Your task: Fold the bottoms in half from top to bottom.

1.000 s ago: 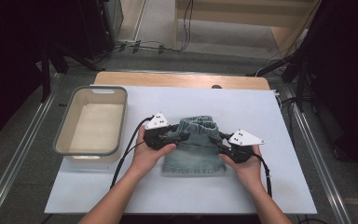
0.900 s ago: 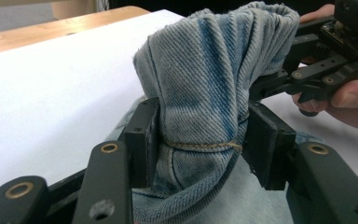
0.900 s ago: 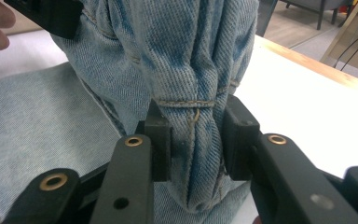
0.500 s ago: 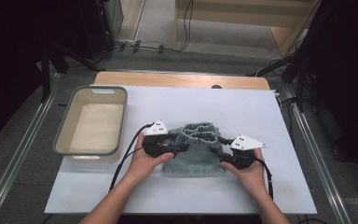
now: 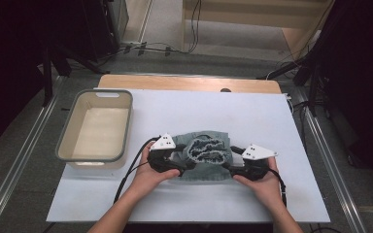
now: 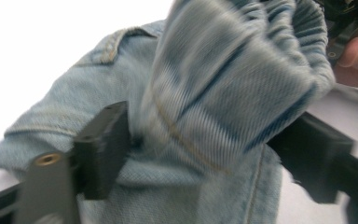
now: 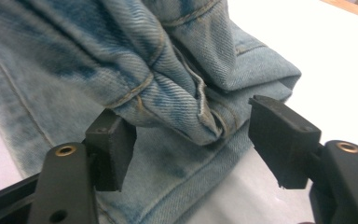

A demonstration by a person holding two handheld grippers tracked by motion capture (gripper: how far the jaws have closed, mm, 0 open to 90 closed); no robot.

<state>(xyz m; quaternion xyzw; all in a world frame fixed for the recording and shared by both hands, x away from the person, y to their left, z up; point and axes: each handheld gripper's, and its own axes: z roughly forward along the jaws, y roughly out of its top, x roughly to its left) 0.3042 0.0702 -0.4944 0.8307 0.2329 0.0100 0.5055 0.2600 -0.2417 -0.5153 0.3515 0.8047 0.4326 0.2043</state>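
A light-blue denim garment (image 5: 206,154) lies on the white table sheet, its upper layer bunched into a wrinkled roll in the middle. My left gripper (image 5: 184,165) is at its left edge, and my right gripper (image 5: 228,167) is at its right edge. In the left gripper view the jaws stand wide apart around a thick fold of denim (image 6: 223,93), and the left gripper (image 6: 209,158) is open. In the right gripper view the right gripper (image 7: 196,144) is open. A folded hem of the denim (image 7: 158,60) hangs between its jaws, with a gap at the right jaw.
A pale plastic bin (image 5: 64,143) stands empty at the left of the white sheet (image 5: 252,111). A wooden table edge (image 5: 184,82) runs along the back. Cables trail from both grippers toward the person.
Both grippers have come toward the person and the near edge. The denim's far part has been drawn over itself, so the garment now looks shorter and bunched.
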